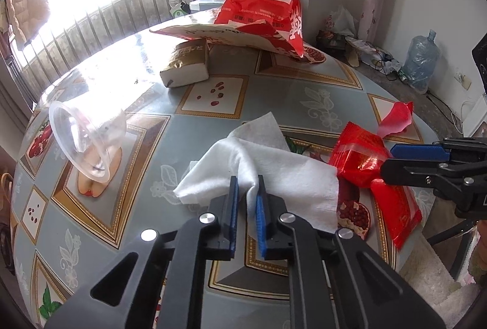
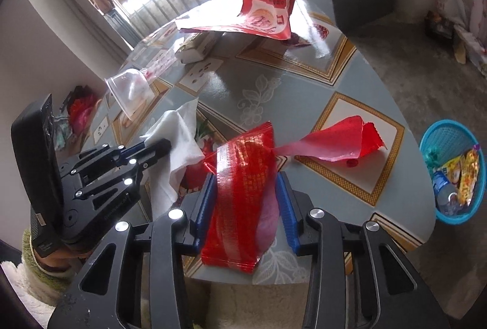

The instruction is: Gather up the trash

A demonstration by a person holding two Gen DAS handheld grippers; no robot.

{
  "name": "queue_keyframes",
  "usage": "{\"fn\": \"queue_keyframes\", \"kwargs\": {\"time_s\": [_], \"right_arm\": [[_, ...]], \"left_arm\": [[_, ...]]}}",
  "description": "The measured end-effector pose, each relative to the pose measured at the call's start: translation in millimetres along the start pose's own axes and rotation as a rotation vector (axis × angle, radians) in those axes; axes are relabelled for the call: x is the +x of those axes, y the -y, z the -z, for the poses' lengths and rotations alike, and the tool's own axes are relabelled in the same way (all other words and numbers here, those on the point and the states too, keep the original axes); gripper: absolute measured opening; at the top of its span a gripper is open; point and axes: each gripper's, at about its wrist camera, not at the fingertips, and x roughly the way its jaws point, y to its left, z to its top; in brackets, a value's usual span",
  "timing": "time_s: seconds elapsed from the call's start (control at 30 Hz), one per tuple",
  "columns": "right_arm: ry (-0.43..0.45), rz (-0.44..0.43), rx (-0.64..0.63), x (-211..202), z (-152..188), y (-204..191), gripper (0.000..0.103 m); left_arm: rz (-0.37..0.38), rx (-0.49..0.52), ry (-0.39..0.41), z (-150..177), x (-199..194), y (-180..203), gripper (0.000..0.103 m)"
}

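Basically both grabs wanted a firm pinch before any lift: the left gripper [image 1: 247, 195] was nearly shut on a fold of the white tissue [image 1: 268, 164], mid-table [image 1: 274, 97]. The right gripper [image 2: 243, 192] straddled the red wrapper [image 2: 243, 192] at the table's near edge, jaws half-wide, contact unclear.

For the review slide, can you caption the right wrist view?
Right gripper straddles a red wrapper at the table edge; left gripper pinches a white tissue; blue basket waits below.
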Motion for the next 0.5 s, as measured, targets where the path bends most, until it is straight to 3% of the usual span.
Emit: {"fn": "queue_keyframes", "kwargs": {"time_s": [0.23, 0.5], "right_arm": [[0.017, -0.036, 0.002, -4, 1, 1, 0.015], [0.043, -0.077, 0.038, -12, -1, 11, 0.013]], "left_arm": [[-0.013, 0.003, 0.002, 0, 0, 2, 0.007], [-0.019, -0.006, -0.002, -3, 2, 2, 0.004]]}}
